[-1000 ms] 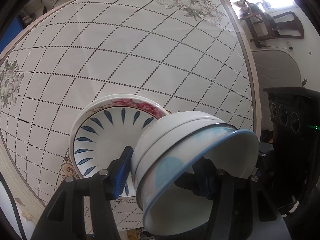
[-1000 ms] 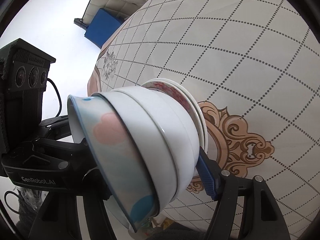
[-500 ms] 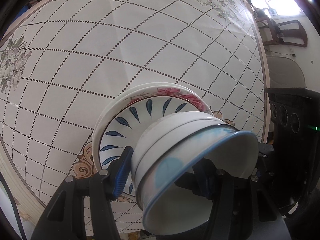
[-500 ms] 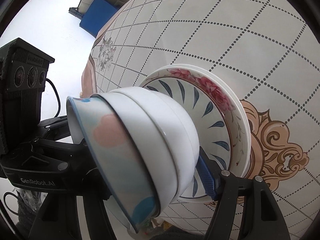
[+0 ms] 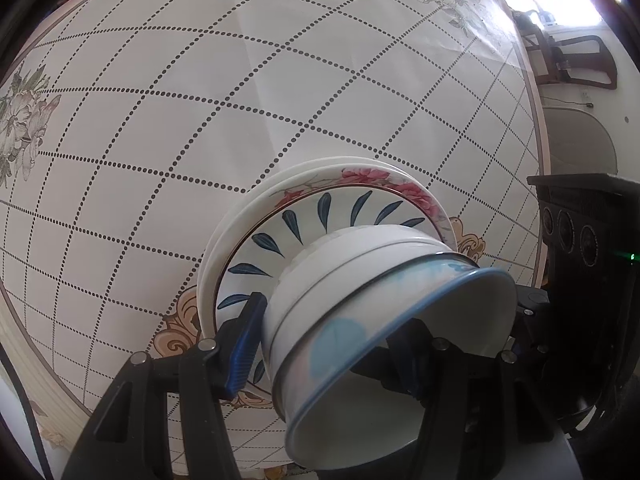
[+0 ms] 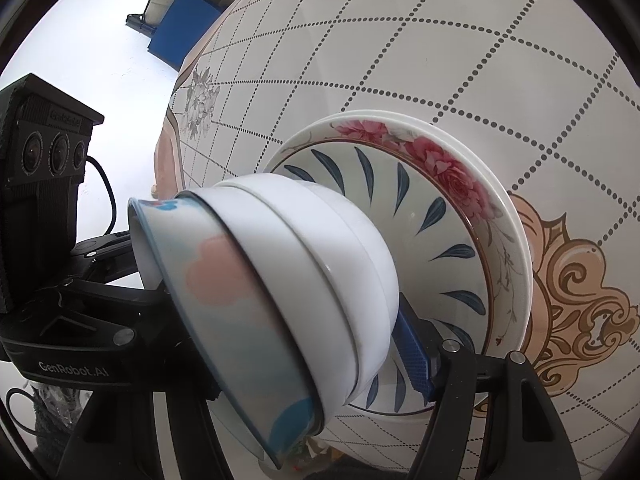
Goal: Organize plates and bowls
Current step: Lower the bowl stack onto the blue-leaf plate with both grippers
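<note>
Both tongs, left tongs (image 5: 336, 344) and right tongs (image 6: 288, 344), pinch the nested bowl stack (image 5: 384, 300) between them, one on each side. We note the plate stack (image 5: 288, 224) on the worktop (image 5: 200, 80) now sits directly under the bowls; a second ago it lay off to one side and looked smaller. We judge the bowls are nearly down on the blue-leaf plate (image 6: 420, 208); whether they touch it we cannot tell.

Left gripper (image 5: 332, 344) angled steeply down, jaws clamped across nested bowl stack (image 5: 360, 280). Right gripper (image 6: 304, 344) pitched down, jaws clamped likewise.
</note>
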The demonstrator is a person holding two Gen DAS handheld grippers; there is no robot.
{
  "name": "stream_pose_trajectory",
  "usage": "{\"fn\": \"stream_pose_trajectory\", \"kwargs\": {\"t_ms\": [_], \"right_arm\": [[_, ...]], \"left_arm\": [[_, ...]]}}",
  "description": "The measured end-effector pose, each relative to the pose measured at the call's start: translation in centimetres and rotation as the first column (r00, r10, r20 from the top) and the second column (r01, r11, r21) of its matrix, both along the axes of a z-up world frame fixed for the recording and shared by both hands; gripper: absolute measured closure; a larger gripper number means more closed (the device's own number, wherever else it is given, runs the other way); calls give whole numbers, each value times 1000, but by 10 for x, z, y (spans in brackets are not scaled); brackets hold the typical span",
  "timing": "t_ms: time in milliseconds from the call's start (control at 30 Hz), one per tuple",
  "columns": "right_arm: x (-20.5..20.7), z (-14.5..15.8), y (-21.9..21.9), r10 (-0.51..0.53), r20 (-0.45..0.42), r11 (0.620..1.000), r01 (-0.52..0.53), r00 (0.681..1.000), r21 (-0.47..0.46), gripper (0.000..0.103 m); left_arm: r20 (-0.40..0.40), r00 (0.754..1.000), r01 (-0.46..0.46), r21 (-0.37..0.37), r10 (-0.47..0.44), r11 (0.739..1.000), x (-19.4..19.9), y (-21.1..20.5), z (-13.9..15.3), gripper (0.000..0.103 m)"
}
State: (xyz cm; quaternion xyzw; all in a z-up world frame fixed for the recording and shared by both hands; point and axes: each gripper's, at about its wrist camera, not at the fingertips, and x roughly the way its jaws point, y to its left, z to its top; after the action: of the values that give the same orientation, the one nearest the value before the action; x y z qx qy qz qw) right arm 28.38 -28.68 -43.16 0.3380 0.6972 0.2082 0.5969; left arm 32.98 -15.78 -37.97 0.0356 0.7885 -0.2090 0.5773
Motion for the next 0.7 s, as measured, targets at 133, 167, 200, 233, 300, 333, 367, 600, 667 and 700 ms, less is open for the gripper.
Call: {"fn": "stream_pose_trajectory", "kwargs": {"t_ms": [133, 167, 200, 233, 300, 333, 367, 600, 667, 700], "right_arm": [[0, -3, 1, -5, -6, 1000, 5, 1000, -2, 32], [0, -4, 1, -5, -7, 1000, 4, 1000, -3, 32], [1, -6, 3, -5, -8, 1000, 5, 1000, -4, 32], [1, -6, 3, -6, -9, 1000, 6, 1000, -5, 32], [1, -9, 5, -5, -13, 1000, 5, 1000, -7, 32], [2, -10, 7, -6, -15, 1000, 6, 1000, -7, 32], [2, -11, 8, -7, -16, 1000, 7, 1000, -7, 32], [2, -14, 9, -12, -21, 1000, 12, 1000, -5, 32], [3, -14, 9, -15, -23, 1000, 15, 1000, -6, 32], [3, -14, 8, -15, -23, 1000, 15, 1000, -7, 32]], "left_arm": [[-6, 1000, -1, 0, 1, 1000, -1, 1, -4, 47], [-8, 1000, -3, 0, 3, 1000, -1, 2, -5, 47], [-9, 1000, -4, -1, 4, 1000, -1, 2, -6, 47], [-12, 1000, -4, -2, 4, 1000, -1, 2, -7, 47], [-14, 1000, -5, -1, 5, 1000, -2, 3, -9, 47], [-14, 1000, -3, 2, 3, 1000, -2, 3, -10, 47], [-14, 1000, -2, 4, 2, 1000, -2, 3, -10, 47], [-18, 1000, -10, 2, 10, 1000, -1, 4, -12, 47], [-16, 1000, -10, -1, 10, 1000, -1, 4, -12, 48], [-16, 1000, -11, -2, 11, 1000, -1, 4, -12, 48]]}}
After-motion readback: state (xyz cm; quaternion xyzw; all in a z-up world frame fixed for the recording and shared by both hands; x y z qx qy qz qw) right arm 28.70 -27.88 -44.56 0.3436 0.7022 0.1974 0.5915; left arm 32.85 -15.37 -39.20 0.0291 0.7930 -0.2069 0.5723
